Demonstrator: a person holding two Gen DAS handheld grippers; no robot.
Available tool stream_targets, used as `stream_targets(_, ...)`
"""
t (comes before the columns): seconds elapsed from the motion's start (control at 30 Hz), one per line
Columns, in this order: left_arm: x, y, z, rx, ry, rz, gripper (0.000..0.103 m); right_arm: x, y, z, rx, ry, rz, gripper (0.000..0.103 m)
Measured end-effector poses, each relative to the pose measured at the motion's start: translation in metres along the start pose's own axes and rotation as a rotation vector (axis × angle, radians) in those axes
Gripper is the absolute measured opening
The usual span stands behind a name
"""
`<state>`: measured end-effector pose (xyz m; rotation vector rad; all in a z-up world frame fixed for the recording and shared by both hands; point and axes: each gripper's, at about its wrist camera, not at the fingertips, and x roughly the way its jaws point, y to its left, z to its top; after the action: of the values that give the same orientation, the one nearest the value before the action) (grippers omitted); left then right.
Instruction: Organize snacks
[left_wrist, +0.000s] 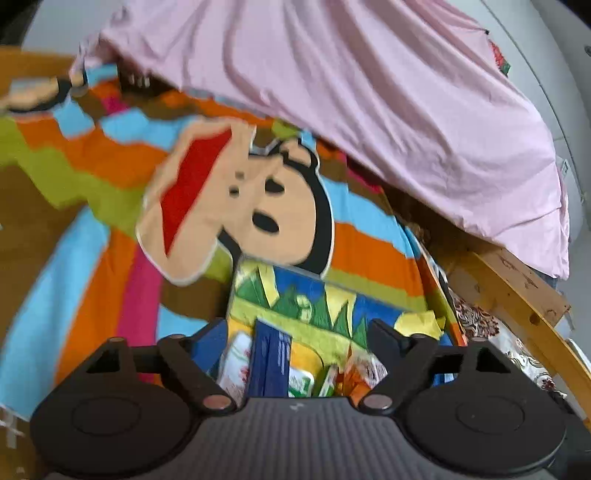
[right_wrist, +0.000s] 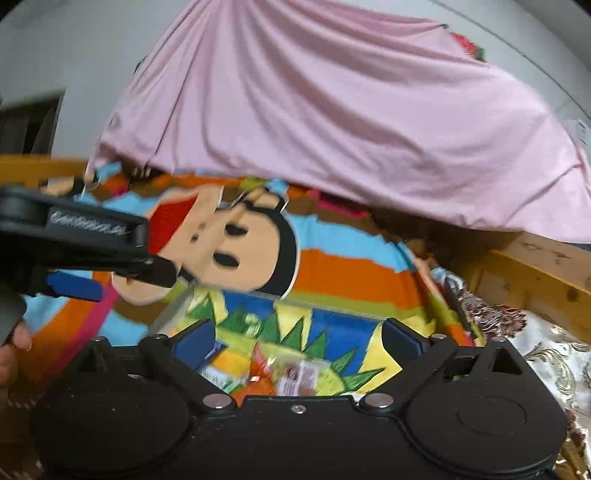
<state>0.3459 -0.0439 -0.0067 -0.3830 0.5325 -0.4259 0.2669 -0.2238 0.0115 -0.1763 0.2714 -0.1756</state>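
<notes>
With both the left gripper (left_wrist: 291, 332) and right gripper (right_wrist: 295, 338) spread wide and empty above the blurred, colourful snack packets (right_wrist: 280, 373), I would lower slowly and centre one packet before pinching.

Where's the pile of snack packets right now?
In both wrist views the snack packets lie low centre between the open claw fingers, on the colourful bedspread below the cartoon face.

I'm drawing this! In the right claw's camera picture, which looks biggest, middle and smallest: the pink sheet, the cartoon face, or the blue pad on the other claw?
1. Pink sheet, filling most of the top.
2. Cartoon face on the striped blanket.
3. Blue pad on the left claw, smallest here, though it sits nearer the camera.
</notes>
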Motion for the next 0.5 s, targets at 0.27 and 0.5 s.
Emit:
stream_targets(0.27,-0.061,-0.034,0.018,0.063,-0.081,0.049,0.102,-0.058,-0.027,0.027,0.088,-0.105,-0.002,0.102)
stream_targets(0.5,-0.118,-0.069,0.015,0.149,-0.121,0.07,0.102,-0.123,-0.042,0.038,0.136,-0.184,-0.001,0.102)
